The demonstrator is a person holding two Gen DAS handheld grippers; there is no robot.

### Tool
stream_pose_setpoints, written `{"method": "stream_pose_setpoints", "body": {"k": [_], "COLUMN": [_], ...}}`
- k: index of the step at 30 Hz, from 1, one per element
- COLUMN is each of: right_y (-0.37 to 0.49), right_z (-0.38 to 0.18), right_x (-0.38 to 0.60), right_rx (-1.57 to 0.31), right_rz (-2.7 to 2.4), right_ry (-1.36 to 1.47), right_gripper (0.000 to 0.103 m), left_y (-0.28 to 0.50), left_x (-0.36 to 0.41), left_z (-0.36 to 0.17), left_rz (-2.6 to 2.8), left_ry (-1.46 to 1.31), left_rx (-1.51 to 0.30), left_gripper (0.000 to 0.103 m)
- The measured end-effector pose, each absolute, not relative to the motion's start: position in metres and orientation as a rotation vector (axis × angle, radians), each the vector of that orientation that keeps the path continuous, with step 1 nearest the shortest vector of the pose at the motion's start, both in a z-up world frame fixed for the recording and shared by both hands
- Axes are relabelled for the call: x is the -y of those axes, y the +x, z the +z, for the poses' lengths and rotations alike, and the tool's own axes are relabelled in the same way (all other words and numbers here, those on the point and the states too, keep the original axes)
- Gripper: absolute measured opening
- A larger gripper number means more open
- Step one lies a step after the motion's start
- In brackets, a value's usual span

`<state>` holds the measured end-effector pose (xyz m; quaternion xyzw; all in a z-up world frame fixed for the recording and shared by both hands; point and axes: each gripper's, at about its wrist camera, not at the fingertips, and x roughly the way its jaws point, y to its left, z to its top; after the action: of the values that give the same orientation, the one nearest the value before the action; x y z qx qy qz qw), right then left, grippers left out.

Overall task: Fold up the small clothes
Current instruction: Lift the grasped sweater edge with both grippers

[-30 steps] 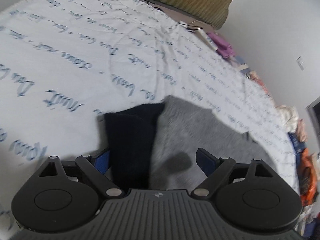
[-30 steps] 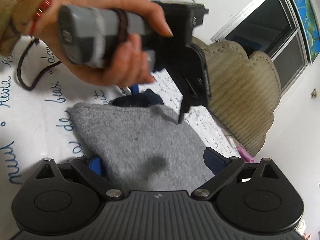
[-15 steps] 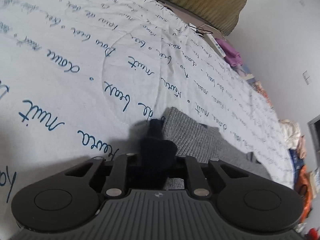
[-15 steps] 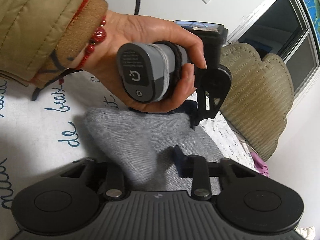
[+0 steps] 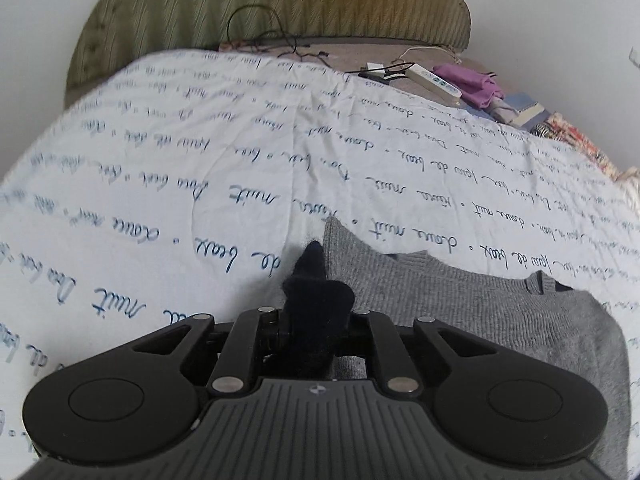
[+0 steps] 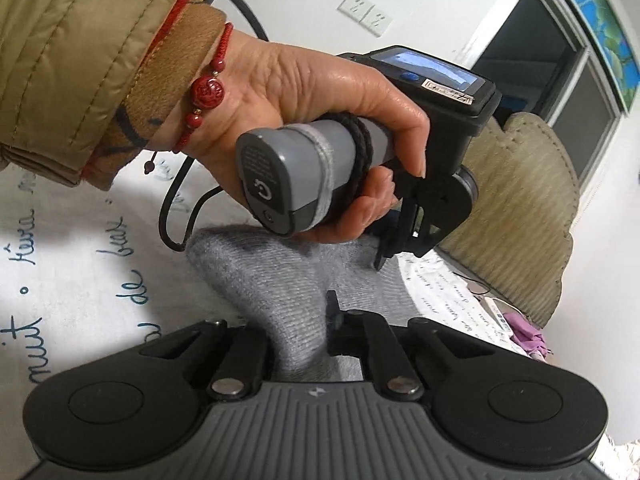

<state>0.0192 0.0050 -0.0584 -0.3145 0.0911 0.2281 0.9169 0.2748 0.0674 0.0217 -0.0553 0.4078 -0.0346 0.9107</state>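
Note:
A small grey knit garment [image 5: 460, 304] with a dark navy part [image 5: 312, 276] lies on the white bedsheet [image 5: 160, 160] printed with blue script. My left gripper [image 5: 316, 320] is shut on the bunched navy part, lifted a little off the sheet. In the right wrist view, my right gripper [image 6: 304, 344] is shut on a raised fold of the grey garment [image 6: 272, 280]. Just beyond it a person's hand [image 6: 320, 112] holds the left gripper [image 6: 382, 258] at the garment's far edge; the cloth hides its fingertips.
An olive padded headboard [image 5: 280, 4] stands at the far end of the bed. A power strip [image 5: 434, 82], black cables [image 5: 260, 28] and purple cloth [image 5: 476, 84] lie near it. A tan sleeve [image 6: 80, 40] fills the upper left; a window [image 6: 540, 60] is on the right.
Both grippers went from open to shut. The left one pinched the navy part and raised it, swinging toward the headboard. The right one closed on a fold of grey knit.

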Motion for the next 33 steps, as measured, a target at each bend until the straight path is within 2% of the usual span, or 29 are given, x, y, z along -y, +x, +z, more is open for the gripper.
{"method": "stream_pose_setpoints", "body": {"k": [16,33], "right_y": [-0.013,-0.011], "right_z": [-0.041,-0.025], "right_x": [0.054,0.125], "right_rx": [-0.114,-0.110], "right_rz": [0.362,0.257], "right_ry": [-0.565,-0.441], "right_gripper": [0.005,0.005], "left_y": [0.246,0.227], "left_x": [0.015,0.127], "left_z": [0.074,0.091], "left_rz": [-0.019,-0.062], "left_ry": [0.038,0.166], "left_rx": [-0.747,-0.693], "left_gripper": [0.015,0.015]}}
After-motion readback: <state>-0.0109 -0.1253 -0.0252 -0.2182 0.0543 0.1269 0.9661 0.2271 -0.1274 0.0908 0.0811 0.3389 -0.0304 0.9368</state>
